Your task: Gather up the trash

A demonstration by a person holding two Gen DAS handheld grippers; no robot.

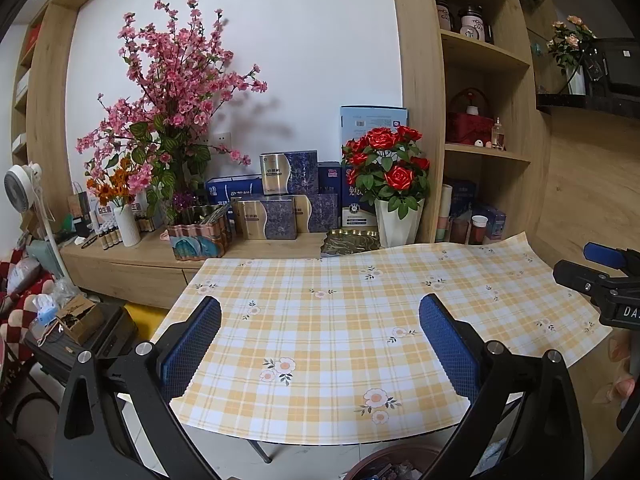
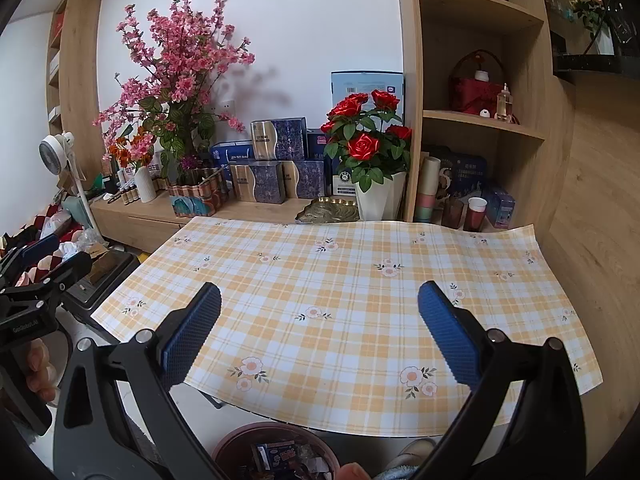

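Observation:
A brown round bin [image 2: 276, 450] stands on the floor below the table's near edge, with crumpled wrappers [image 2: 286, 456] inside; its rim [image 1: 394, 462] also shows at the bottom of the left wrist view. My left gripper [image 1: 320, 344] hovers open above the yellow checked tablecloth [image 1: 340, 320], nothing between its blue pads. My right gripper [image 2: 320, 336] is likewise open over the same tablecloth [image 2: 340, 280], empty. Each gripper appears at the edge of the other's view: the right gripper [image 1: 604, 276] and the left gripper [image 2: 36, 276]. No loose trash shows on the cloth.
Behind the table a wooden sideboard [image 1: 132, 252] carries pink blossom branches [image 1: 176, 92], a red rose pot [image 1: 394, 184], blue boxes [image 1: 280, 196] and a brass leaf tray [image 1: 352, 242]. Shelves [image 1: 484, 148] rise on the right. A fan [image 1: 22, 188] and cluttered case [image 1: 80, 328] sit left.

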